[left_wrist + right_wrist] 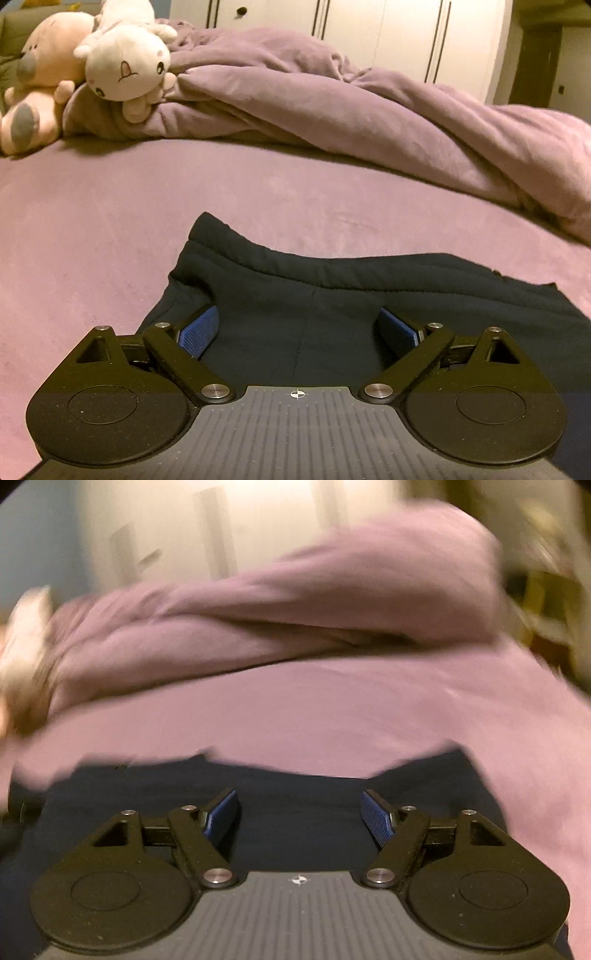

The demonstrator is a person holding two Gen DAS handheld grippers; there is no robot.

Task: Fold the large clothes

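A dark navy garment (295, 288) lies flat on the purple bed sheet (110, 221), its ribbed waistband edge facing away from me. My left gripper (297, 325) is open and empty, low over the garment, with its blue pads (199, 330) spread wide. The right wrist view is motion-blurred. There my right gripper (299, 812) is also open and empty, above the same garment (295, 794), whose far edge lies just beyond the fingertips (376, 812).
A bunched purple duvet (332, 103) lies across the far side of the bed and also shows in the right wrist view (295, 602). Two plush toys (122, 62) sit at the far left. White wardrobe doors (369, 29) stand behind the bed.
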